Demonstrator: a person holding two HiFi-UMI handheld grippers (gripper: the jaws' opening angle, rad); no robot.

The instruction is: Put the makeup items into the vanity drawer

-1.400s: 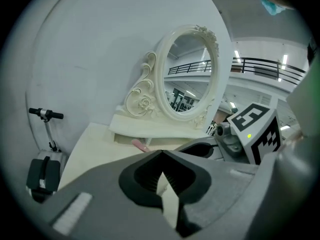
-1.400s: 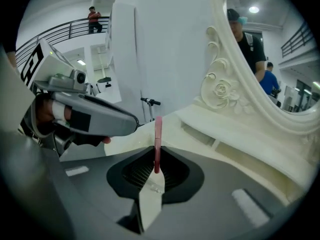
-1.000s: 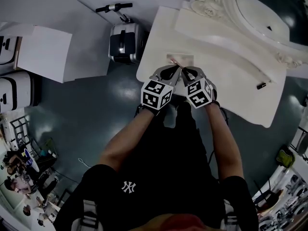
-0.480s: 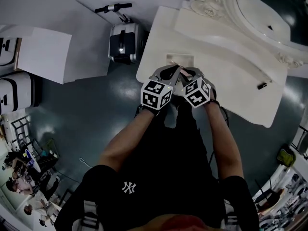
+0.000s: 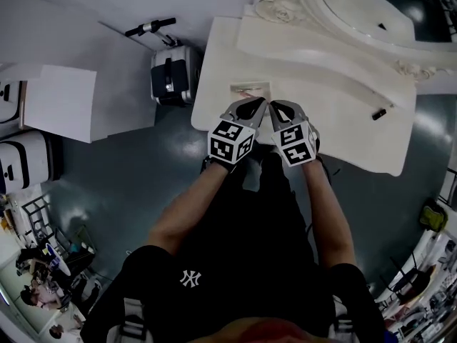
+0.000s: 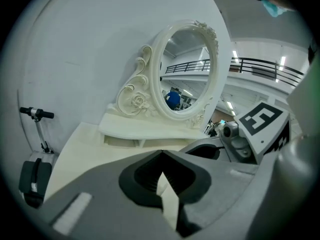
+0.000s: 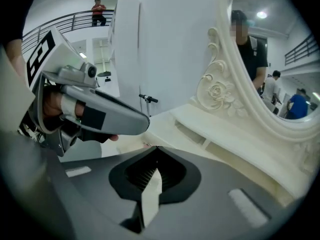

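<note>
The left hand-held gripper (image 5: 253, 106) is closed and empty. Beside it, the right hand-held gripper (image 5: 277, 108) has just been closing on nothing. Just ahead of both tips, a pinkish makeup item (image 5: 246, 93) lies in the small open drawer (image 5: 265, 84) on the counter (image 5: 343, 123).

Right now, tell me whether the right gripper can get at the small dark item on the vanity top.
Probably yes: the small dark item lies alone on the vanity top, nothing between it and the right gripper, though that gripper has just closed empty and must reopen.
</note>
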